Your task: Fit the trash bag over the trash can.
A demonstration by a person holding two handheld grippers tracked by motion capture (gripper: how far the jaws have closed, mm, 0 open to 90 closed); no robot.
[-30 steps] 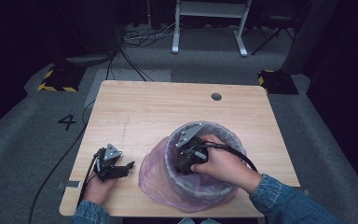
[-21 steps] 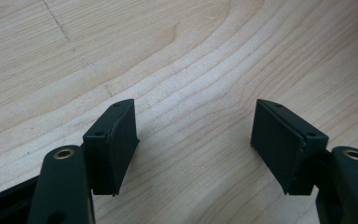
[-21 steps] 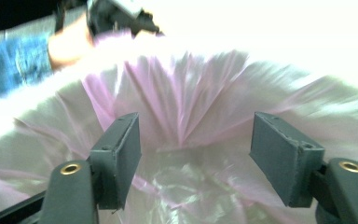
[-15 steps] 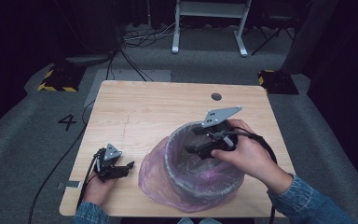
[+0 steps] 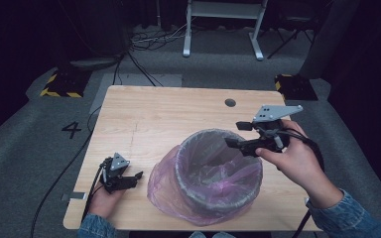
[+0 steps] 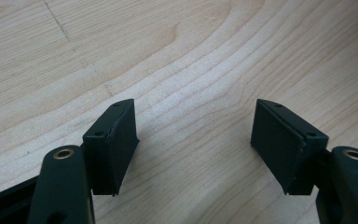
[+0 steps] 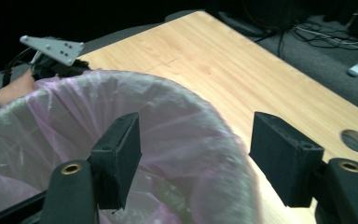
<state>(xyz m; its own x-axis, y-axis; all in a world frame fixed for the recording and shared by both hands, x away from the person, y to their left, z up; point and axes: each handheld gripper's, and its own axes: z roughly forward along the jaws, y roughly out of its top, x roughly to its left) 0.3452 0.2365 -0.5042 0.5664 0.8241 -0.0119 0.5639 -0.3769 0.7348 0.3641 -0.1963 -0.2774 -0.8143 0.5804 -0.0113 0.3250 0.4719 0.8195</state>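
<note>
A round bin lined with a thin pink plastic bag stands on the near half of the wooden table; the bag is folded down over the rim and bunches around its outside. My right gripper hovers open above the bin's right rim, pointing left. In the right gripper view its jaws stand wide apart, with the lined rim below them and nothing touching the pads. My left gripper rests at the table's front left, open over bare wood.
A round cable hole sits at the table's far right. On the grey floor beyond are cables, a white frame's legs and black-and-yellow striped blocks. A painted 4 marks the floor on the left.
My right gripper has lifted out of the bin and drifted right and away from me, to above the right rim. The left gripper and the bin have kept still.
</note>
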